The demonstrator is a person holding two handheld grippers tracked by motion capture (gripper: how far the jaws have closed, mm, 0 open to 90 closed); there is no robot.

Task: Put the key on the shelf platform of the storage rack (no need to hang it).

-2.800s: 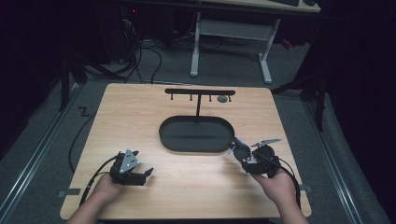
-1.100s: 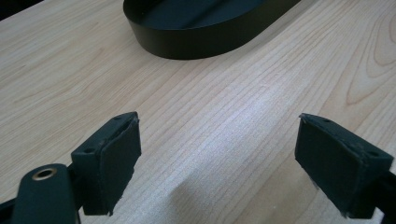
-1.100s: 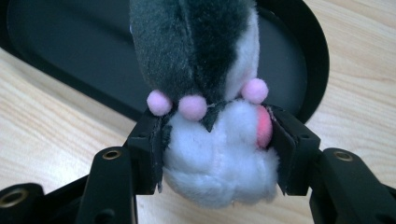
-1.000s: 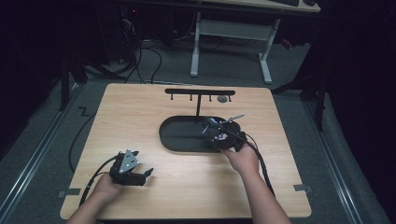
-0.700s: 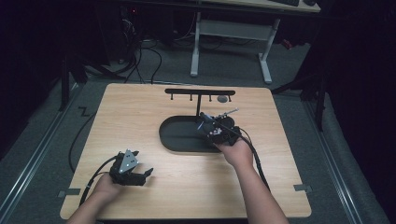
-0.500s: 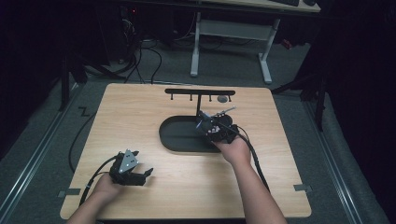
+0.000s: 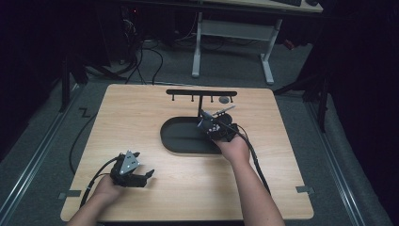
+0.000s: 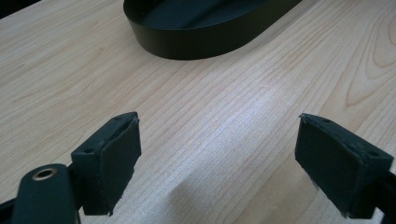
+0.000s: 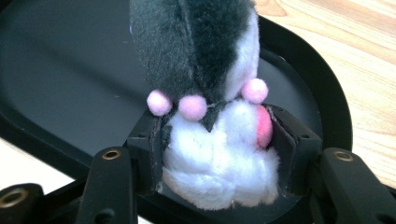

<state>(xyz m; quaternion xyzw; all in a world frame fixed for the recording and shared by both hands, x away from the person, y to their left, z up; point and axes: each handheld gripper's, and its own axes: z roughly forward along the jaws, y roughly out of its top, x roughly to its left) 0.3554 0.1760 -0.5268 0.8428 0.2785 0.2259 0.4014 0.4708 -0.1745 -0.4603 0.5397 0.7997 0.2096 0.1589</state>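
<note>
A small plush toy, grey on top and white below with pink pompoms, is squeezed between the jaws of my right gripper. That gripper hangs over the right end of the black oval tray in the middle of the table. The tray's dark floor lies right under the toy. My left gripper rests near the table's front left, open, with bare wood between its pads. The tray's rim lies ahead of it.
A black T-shaped rack with small hooks stands behind the tray, a round grey object beside it. The wooden table has bare room left and right of the tray. Cables trail from both grippers.
My right gripper has travelled from the table's right side leftward and forward to above the tray's right end, carrying the plush toy. The left gripper has stayed put.
</note>
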